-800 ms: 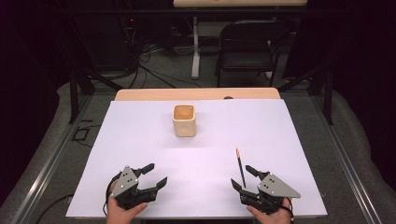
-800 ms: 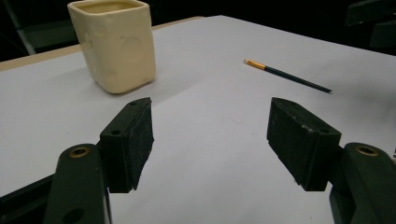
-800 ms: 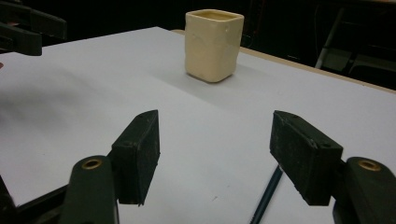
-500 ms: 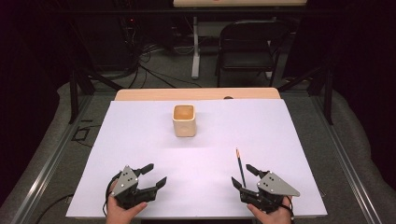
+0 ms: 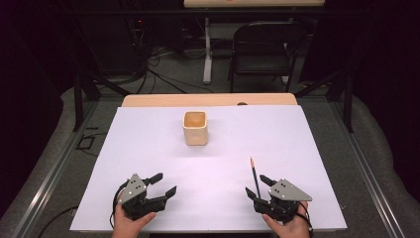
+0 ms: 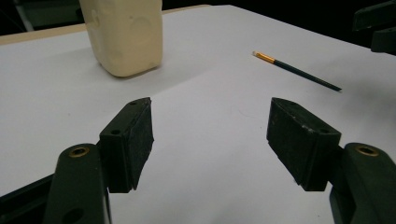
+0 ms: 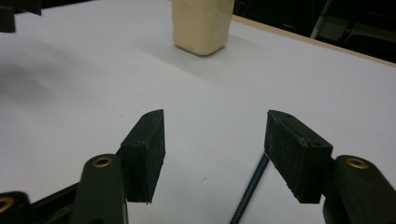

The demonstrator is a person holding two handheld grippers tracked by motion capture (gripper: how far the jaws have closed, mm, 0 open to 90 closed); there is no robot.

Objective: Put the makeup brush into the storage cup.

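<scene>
- The pencil (image 5: 254, 176) is the thing closest to a gripper: a thin dark stick with a gold band near its far tip, flat on the white sheet (image 5: 148, 144) that covers the table.
- Measured from the cream cup (image 5: 195, 128), the pencil lies nearer the person and off to the right in the high view, well apart from the cup, its banded tip toward the cup's side of the table.
- The pencil's near end runs in beside the right gripper (image 5: 256, 187); in the right gripper view a dark length of it (image 7: 248, 189) lies on the sheet low between the two jaws, closer to the right-hand one.
- The right gripper's jaws are spread, with bare sheet between them, and neither pad presses on the pencil.
- A hand (image 5: 287, 225) holds this gripper at the near edge, farther from the cup than the pencil is.
- The left gripper (image 5: 165, 184) sits on the near left, well apart from the pencil and from the cup, held by the other hand (image 5: 130, 225).
- Its jaws stand wide apart with nothing between them; in the left gripper view the cup (image 6: 122, 35) rises beyond the left jaw and the pencil (image 6: 296, 71) lies off to the upper right.
- The cup stands upright near the middle of the sheet, toward the far edge, its opening tan inside.
- Beyond the cup a strip of wooden table top (image 5: 208, 99) shows past the sheet, and a dark chair (image 5: 262, 47) stands farther back still.
</scene>
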